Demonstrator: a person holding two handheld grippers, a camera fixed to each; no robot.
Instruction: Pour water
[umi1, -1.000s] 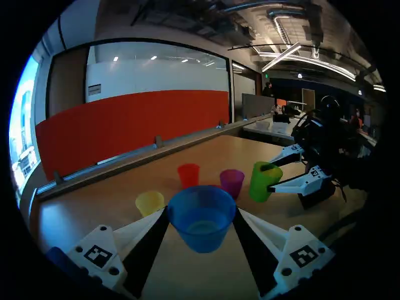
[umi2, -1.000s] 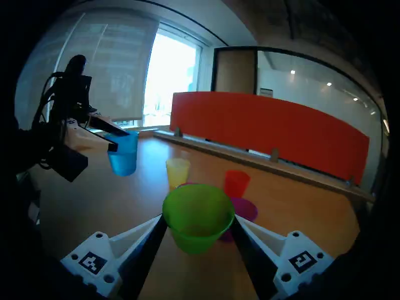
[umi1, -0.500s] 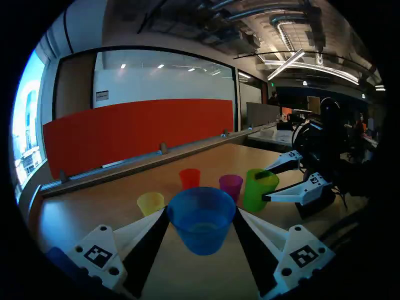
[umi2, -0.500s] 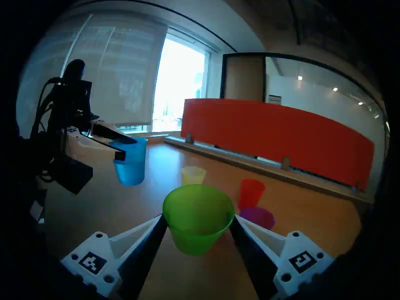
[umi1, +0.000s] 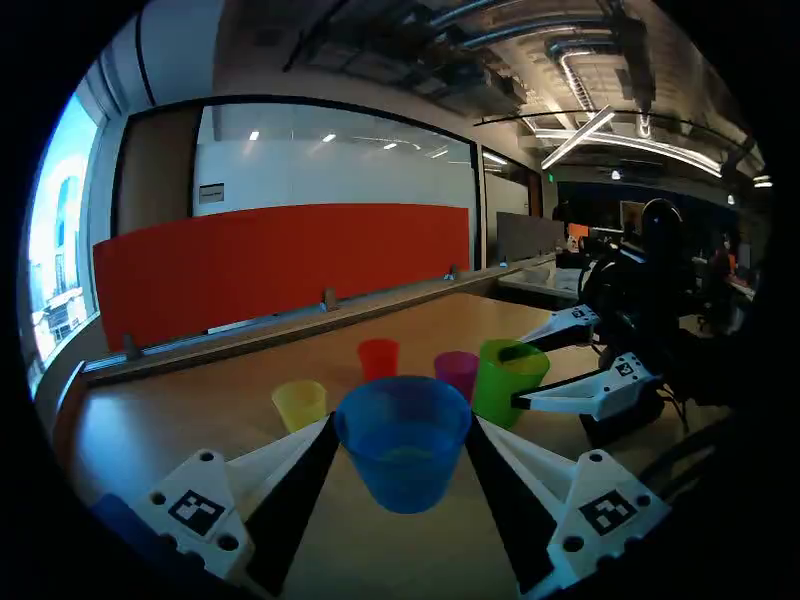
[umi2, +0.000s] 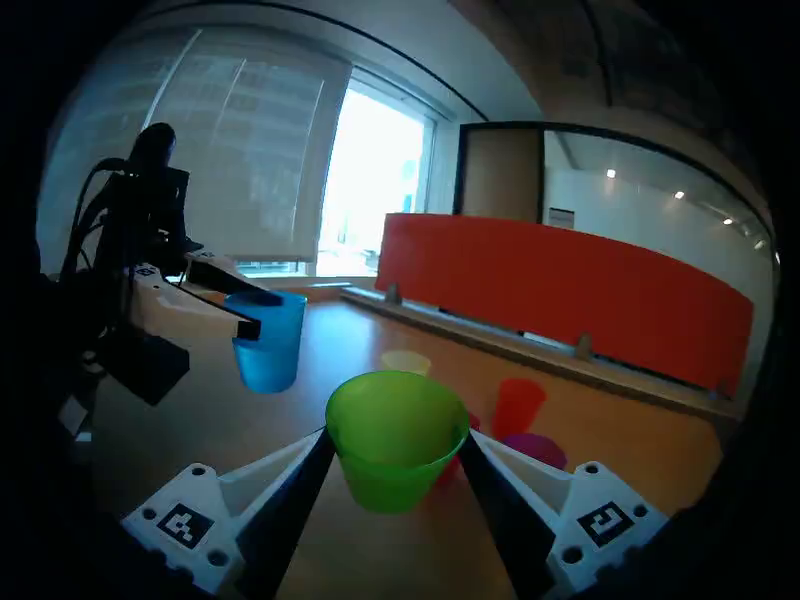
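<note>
Blue plastic, the cup (umi1: 403, 445) clamped between the left gripper's (umi1: 403, 425) jaws sits near the camera, above the table (umi1: 180, 420), with a little water in it. To pour well, its lip should probably come over the green cup (umi1: 508, 380), pinched in the right gripper (umi1: 548, 368) on the right, and then tip slowly. Beyond stand a yellow cup (umi1: 299, 403), a red cup (umi1: 378, 357) and a purple cup (umi1: 456, 370); what they hold cannot be made out. The green cup looks empty.
</note>
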